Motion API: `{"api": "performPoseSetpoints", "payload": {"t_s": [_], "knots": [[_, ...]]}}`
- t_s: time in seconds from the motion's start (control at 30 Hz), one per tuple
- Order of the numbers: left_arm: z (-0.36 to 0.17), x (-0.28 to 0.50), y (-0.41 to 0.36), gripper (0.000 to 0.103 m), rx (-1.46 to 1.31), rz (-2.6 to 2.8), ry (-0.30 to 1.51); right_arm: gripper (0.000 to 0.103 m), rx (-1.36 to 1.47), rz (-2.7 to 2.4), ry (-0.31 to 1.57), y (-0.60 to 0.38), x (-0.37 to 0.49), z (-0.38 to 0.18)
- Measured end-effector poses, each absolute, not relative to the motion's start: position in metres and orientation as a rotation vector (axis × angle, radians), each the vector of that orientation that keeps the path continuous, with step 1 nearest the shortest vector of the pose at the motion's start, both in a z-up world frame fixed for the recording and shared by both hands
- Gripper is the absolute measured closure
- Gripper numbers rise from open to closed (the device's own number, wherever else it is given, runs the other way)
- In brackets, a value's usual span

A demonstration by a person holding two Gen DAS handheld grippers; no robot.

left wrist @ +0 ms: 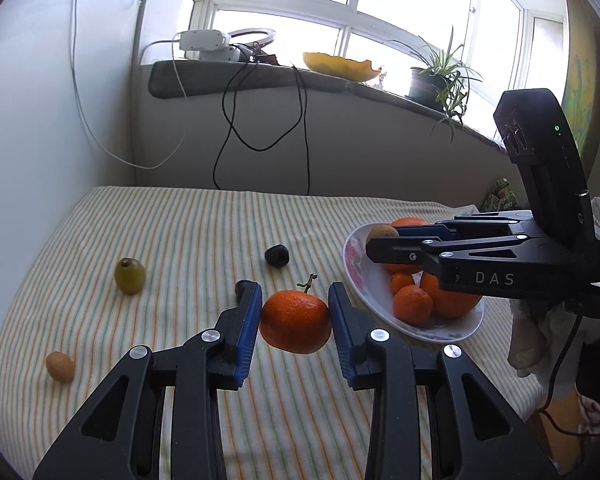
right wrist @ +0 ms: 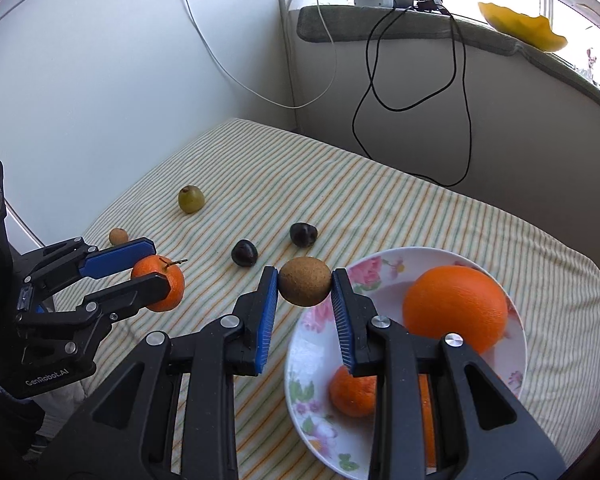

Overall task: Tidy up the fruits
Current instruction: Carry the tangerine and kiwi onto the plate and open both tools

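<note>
Above plate rim [right wrist: 300,344]: right hand-held gripper [right wrist: 305,284] clamps kiwi [right wrist: 305,286]; left hand-held gripper [left wrist: 295,320] clamps tangerine [left wrist: 295,320] over open striped cloth [left wrist: 180,232].

Stemmed mandarin [left wrist: 295,322] and brown kiwi [right wrist: 305,281], both clamped aloft.

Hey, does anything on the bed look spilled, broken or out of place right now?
Nothing spilled or damaged. Four small fruits lie loose on the striped cloth, outside the plate: a green one, a tan one and two dark ones.

Right gripper [right wrist: 305,286] clamps a brown fruit [right wrist: 305,286] beside the floral plate [right wrist: 384,268]; left gripper [right wrist: 150,266] grips a mandarin [right wrist: 171,280].
</note>
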State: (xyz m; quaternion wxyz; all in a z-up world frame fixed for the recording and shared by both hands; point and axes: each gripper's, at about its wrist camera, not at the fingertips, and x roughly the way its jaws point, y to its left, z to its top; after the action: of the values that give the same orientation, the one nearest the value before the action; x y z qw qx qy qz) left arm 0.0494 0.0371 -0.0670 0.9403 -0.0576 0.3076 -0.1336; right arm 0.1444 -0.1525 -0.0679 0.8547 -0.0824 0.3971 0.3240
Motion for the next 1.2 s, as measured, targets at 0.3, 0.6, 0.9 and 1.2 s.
{"api": "performPoseSetpoints", "payload": {"t_s": [0.3,0.6,0.9,1.2], "knots": [[-0.062,0.063,0.000,0.070,-0.109,-0.350,0.623,0.075,-0.151,0.641,0.851,-0.179,0.157,-0.071],[-0.067,0.073,-0.025,0.070,-0.089,-0.390,0.642,0.075,-0.118,0.632,0.867,-0.196,0.170,-0.071],[-0.071,0.078,-0.037,0.070,-0.074,-0.404,0.662,0.075,-0.115,0.652,0.858,-0.194,0.173,-0.070],[-0.071,0.082,-0.046,0.069,-0.059,-0.407,0.671,0.071,-0.128,0.646,0.844,-0.192,0.171,-0.069]]}}
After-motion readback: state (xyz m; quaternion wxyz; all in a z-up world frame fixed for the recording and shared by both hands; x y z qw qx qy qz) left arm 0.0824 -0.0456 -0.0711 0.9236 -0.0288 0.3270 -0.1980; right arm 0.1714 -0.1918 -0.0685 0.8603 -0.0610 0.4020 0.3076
